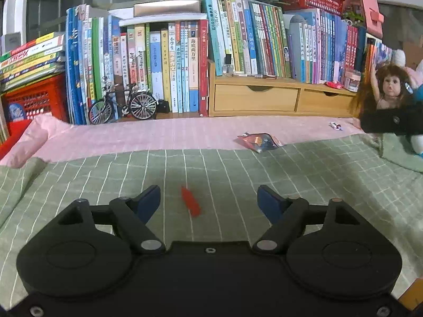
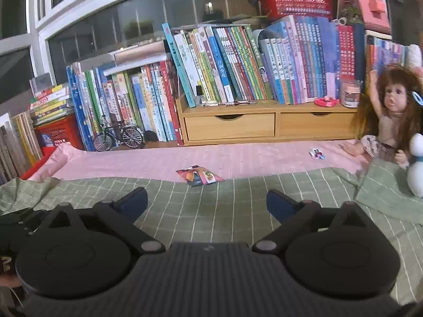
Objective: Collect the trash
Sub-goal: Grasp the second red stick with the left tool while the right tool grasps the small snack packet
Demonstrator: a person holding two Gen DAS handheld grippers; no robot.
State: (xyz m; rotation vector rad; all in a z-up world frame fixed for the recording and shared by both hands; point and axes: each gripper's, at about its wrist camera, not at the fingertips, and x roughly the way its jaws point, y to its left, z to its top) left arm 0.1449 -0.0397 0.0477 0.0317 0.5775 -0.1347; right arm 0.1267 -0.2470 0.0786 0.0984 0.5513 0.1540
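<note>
You worked over a bed laid with a green checked blanket [image 1: 238, 174], beyond which a pink striped sheet [image 1: 158, 134] ran back to a wall of upright books [image 1: 182, 63] under dark windows. A wooden drawer unit [image 1: 256, 97] carried more books, a red crate [image 1: 37, 97] stood at the left, and a model bicycle [image 1: 123, 105] was parked at the foot of the books. A long-haired doll [image 2: 391, 113] sat at the right end of the sheet.

Your left tool [image 1: 208, 202] stood with its jaws apart and nothing between the pads. A small red scrap [image 1: 191, 202] lay on the blanket ahead of the gap, nearer the left finger, and untouched. Your right tool [image 2: 206, 202] stood with its jaws wide apart, empty, over bare blanket.

A crumpled snack wrapper [image 2: 198, 175] lay at the seam where the blanket met the sheet, ahead of the right tool. A small candy wrapper [image 2: 316, 154] lay on the sheet, near the doll's feet.

The red scrap appeared only in the left wrist view. That view also showed a black part of the other tool crossing the doll at the right edge. The right wrist view alone showed the doll's whole body and a white plush toy [image 2: 416, 169] beside it.
</note>
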